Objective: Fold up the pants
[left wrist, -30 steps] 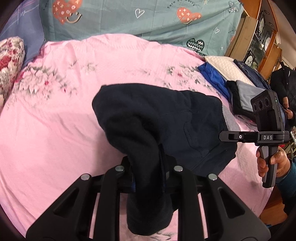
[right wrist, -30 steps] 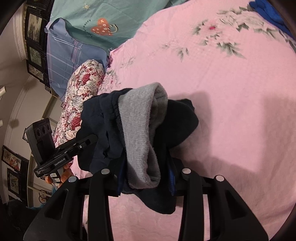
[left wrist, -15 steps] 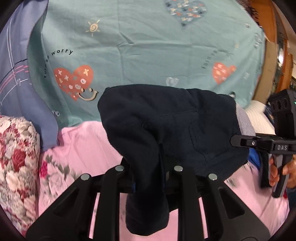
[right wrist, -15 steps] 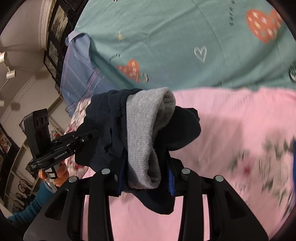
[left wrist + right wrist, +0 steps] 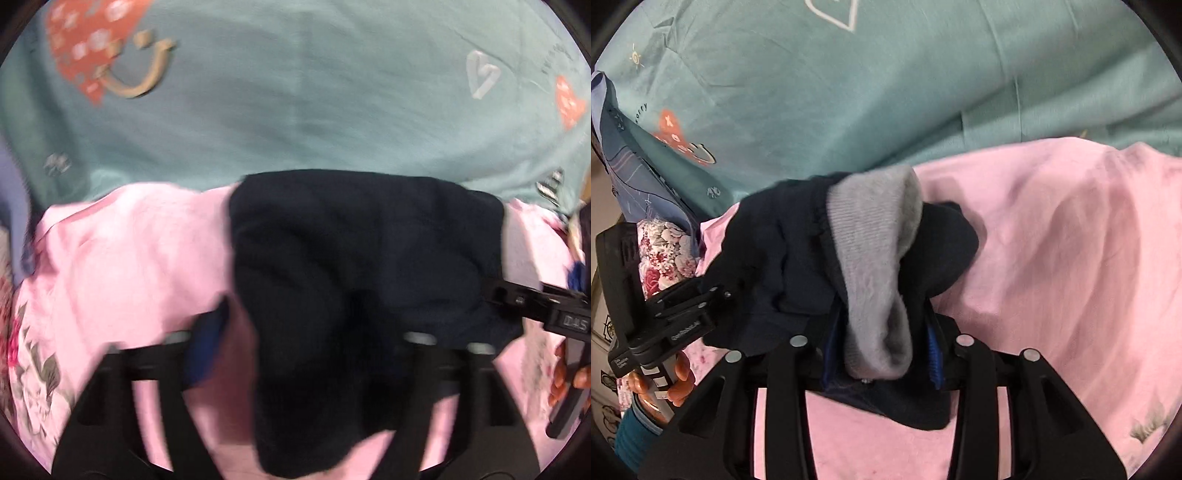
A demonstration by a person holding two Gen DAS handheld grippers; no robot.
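The dark navy pants are bunched up and held over the pink floral bedspread, close to the teal blanket. In the blurred left wrist view my left gripper has its fingers spread wide, and the cloth drapes loosely between them. My right gripper is shut on the pants at the grey ribbed waistband. The right gripper shows at the right edge of the left wrist view, and the left gripper shows at the left of the right wrist view.
A teal blanket with heart prints lies along the far side of the bed, also in the right wrist view. A floral pillow and a blue cloth sit at the left. The pink bedspread stretches to the right.
Both grippers moved with the pants toward the teal blanket and lower over the bedspread. The left gripper's fingers have spread apart from their shut hold on the cloth.
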